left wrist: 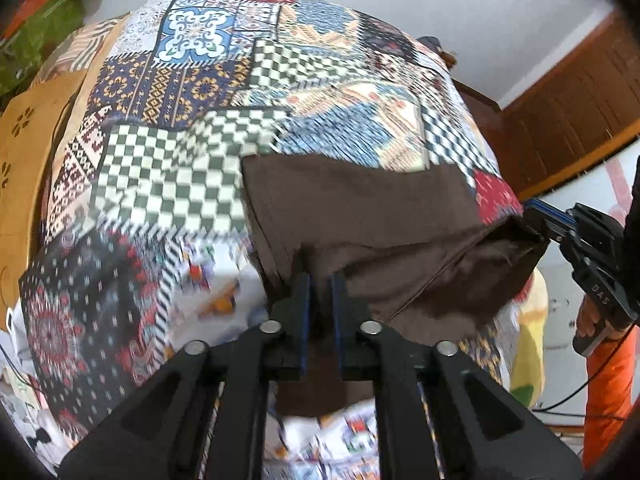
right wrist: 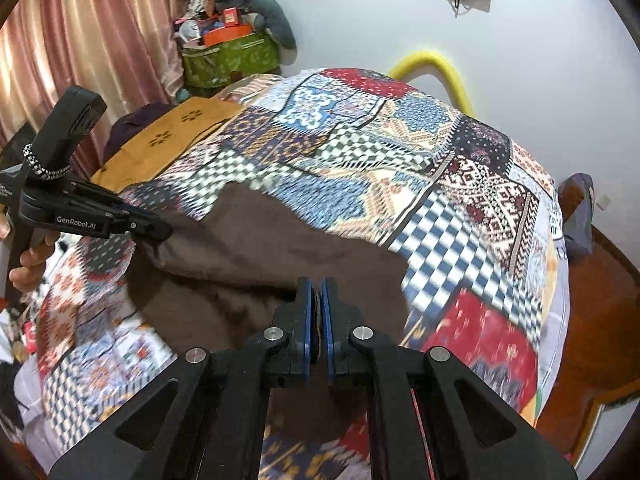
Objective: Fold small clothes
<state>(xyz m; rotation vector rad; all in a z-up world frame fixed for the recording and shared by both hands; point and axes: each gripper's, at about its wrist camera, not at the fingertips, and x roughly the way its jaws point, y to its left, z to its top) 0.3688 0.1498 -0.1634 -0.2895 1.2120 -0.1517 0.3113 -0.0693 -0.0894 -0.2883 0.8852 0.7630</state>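
Note:
A dark brown garment (left wrist: pixel 360 216) lies partly lifted over a patchwork bedspread (left wrist: pixel 168 168). In the left wrist view my left gripper (left wrist: pixel 320 280) is shut on the garment's near edge, and brown cloth fills the slit between its pads. My right gripper (left wrist: pixel 534 218) pinches the garment's right corner, which hangs in a fold. In the right wrist view the right gripper (right wrist: pixel 317 286) is shut on the brown garment (right wrist: pixel 260 248), with cloth visible between its blue pads. The left gripper (right wrist: pixel 166 234) grips the garment's far left edge.
A mustard cloth (right wrist: pixel 168 140) lies at the bedspread's left side. Behind it are a green bag (right wrist: pixel 230 58) piled with items, a pink curtain (right wrist: pixel 100 40) and a yellow tube (right wrist: pixel 440 68). A wooden bed frame (right wrist: pixel 592 320) borders the right. A hand (right wrist: pixel 28 264) holds the left gripper.

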